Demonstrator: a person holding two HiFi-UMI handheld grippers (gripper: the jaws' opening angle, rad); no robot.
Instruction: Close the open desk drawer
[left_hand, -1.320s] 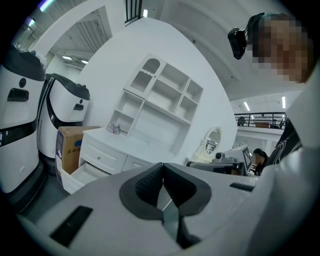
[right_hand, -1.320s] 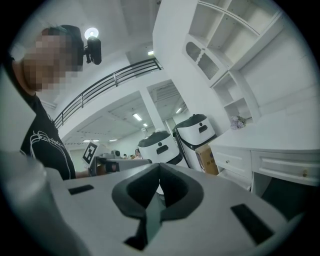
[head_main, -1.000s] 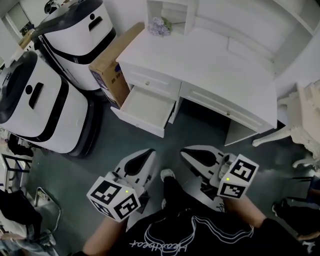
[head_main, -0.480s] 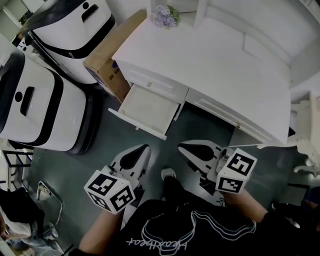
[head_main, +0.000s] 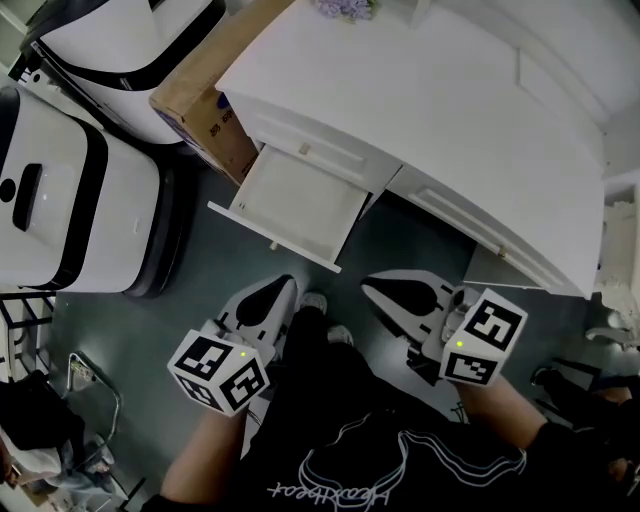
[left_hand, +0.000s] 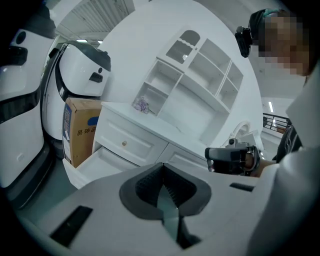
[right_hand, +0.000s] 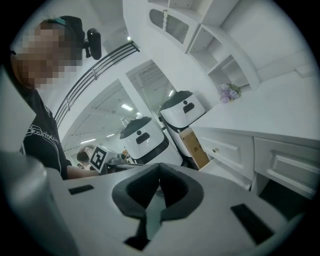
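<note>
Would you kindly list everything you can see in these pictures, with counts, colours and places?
Desk: one, white, top centre.
Open drawer: one, white, desk's left side, pulled out.
Box: one, brown cardboard, against the desk's left end.
Machines: two, white with black trim, on the floor at left.
Flowers: one bunch, purple, at the back of the desktop.
Shelves: one unit, white, on the desk.
Left gripper: one, white and black, shut, empty, short of the drawer.
Right gripper: one, white and black, shut, empty, beside it.
</note>
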